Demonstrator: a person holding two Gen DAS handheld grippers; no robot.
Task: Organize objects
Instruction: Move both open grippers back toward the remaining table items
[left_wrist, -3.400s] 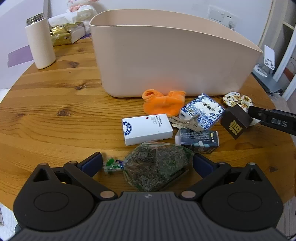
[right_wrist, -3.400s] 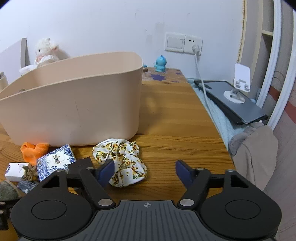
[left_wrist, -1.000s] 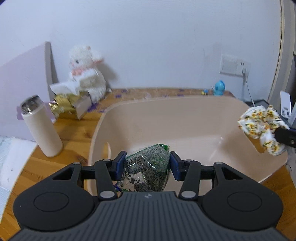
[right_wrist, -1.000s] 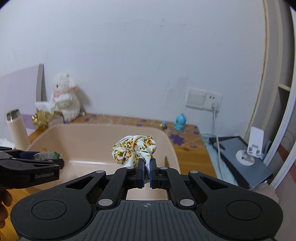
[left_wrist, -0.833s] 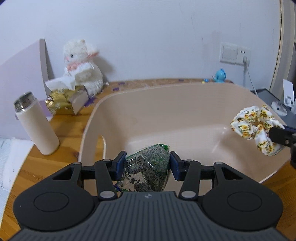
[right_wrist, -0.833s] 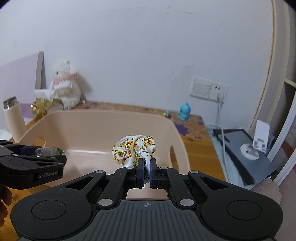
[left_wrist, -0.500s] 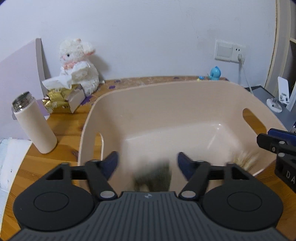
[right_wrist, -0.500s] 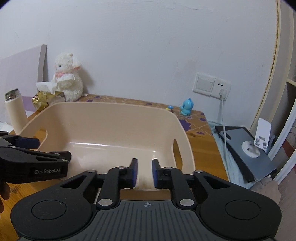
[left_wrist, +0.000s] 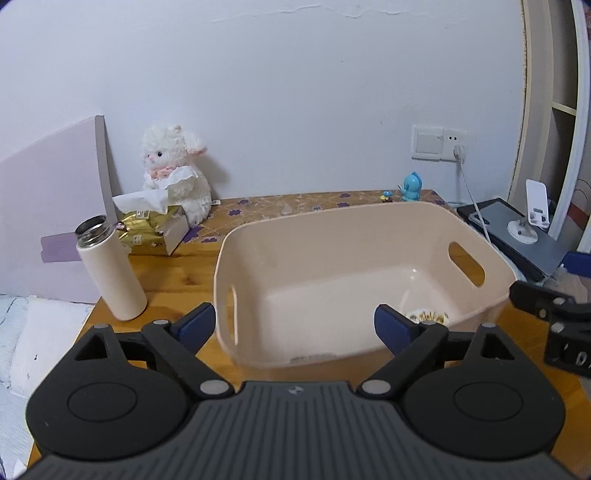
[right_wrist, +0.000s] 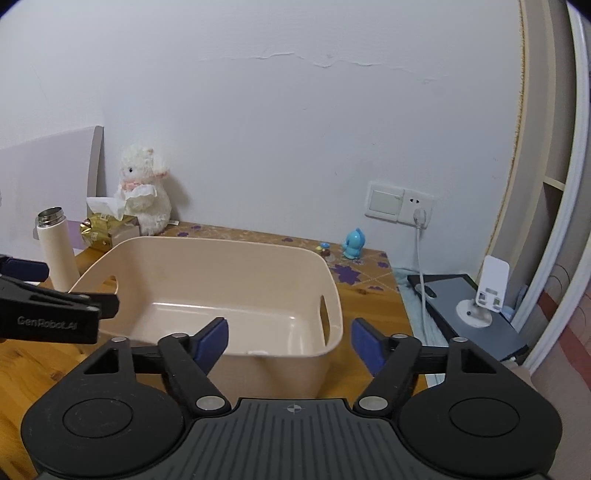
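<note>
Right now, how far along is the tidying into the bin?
Done: the floral scrunchie lies in the bin, near its front right corner. The dried-herb bag was let go over the bin half a second ago, but the near wall hides it. In hand: nothing; the left gripper and right gripper both hang open above the bin. Left: the small boxes and orange cloth seen earlier, now out of view.

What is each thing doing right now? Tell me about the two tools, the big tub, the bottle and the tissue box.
Left tool: open, holding nothing, above the tub's near edge.
Right tool: open, holding nothing.
Tub: upright on the table, a flowery scrunchie lying inside.
Bottle: standing upright, top looks uncapped.
Tissue box: open, a tissue sticking out.
Wall plug: plugged into the socket.
</note>
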